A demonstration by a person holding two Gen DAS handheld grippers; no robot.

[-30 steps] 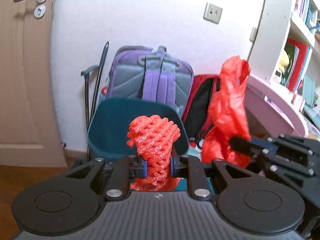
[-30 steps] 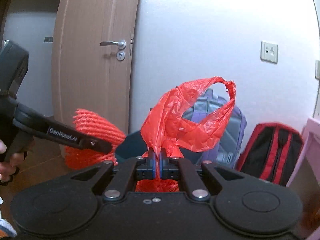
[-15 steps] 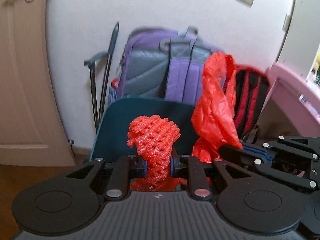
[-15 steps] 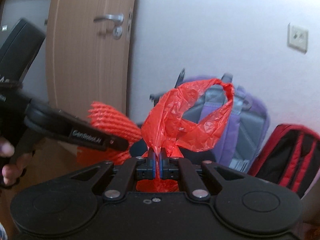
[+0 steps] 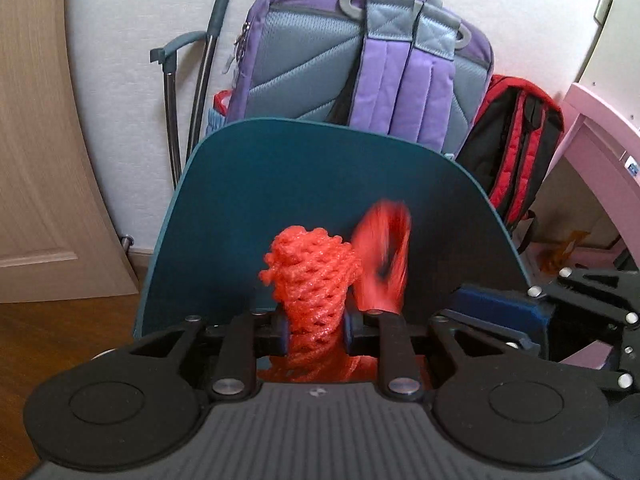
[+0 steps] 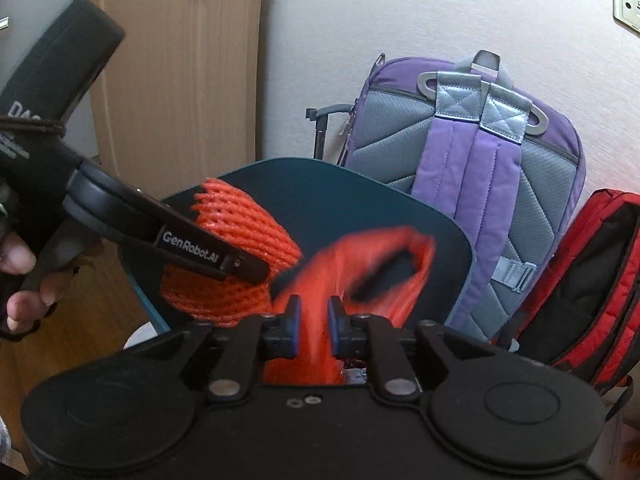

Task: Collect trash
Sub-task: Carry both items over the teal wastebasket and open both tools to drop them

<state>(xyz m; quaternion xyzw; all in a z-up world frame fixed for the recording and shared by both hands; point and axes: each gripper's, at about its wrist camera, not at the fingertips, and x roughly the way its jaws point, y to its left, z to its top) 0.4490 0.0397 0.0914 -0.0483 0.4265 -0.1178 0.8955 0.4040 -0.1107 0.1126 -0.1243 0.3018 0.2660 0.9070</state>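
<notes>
Dropping stage: both pieces of trash are poised at the mouth of the teal bin (image 5: 320, 184), lid raised behind them.
Left gripper (image 5: 314, 330): jaws have just been opening slightly, yet the pads appear to clamp the orange foam fruit net (image 5: 310, 280), which stands upright between them.
Right gripper (image 6: 312, 320): jaws have just been opening; its pads now stand apart, with the red plastic bag (image 6: 360, 272) blurred between them, apparently slipping free.
Location of trash: net and bag side by side in front of the lid, over the bin opening; the bin's inside is hidden.
Surroundings: purple backpack (image 5: 360, 68) and red backpack (image 5: 516, 136) lean on the wall behind the bin.
Step in hand: release, by my judgement.
Next move: 1 further widening of the left jaws so the net falls, then both grippers lift clear.
Risk: net may snag on a pad.
</notes>
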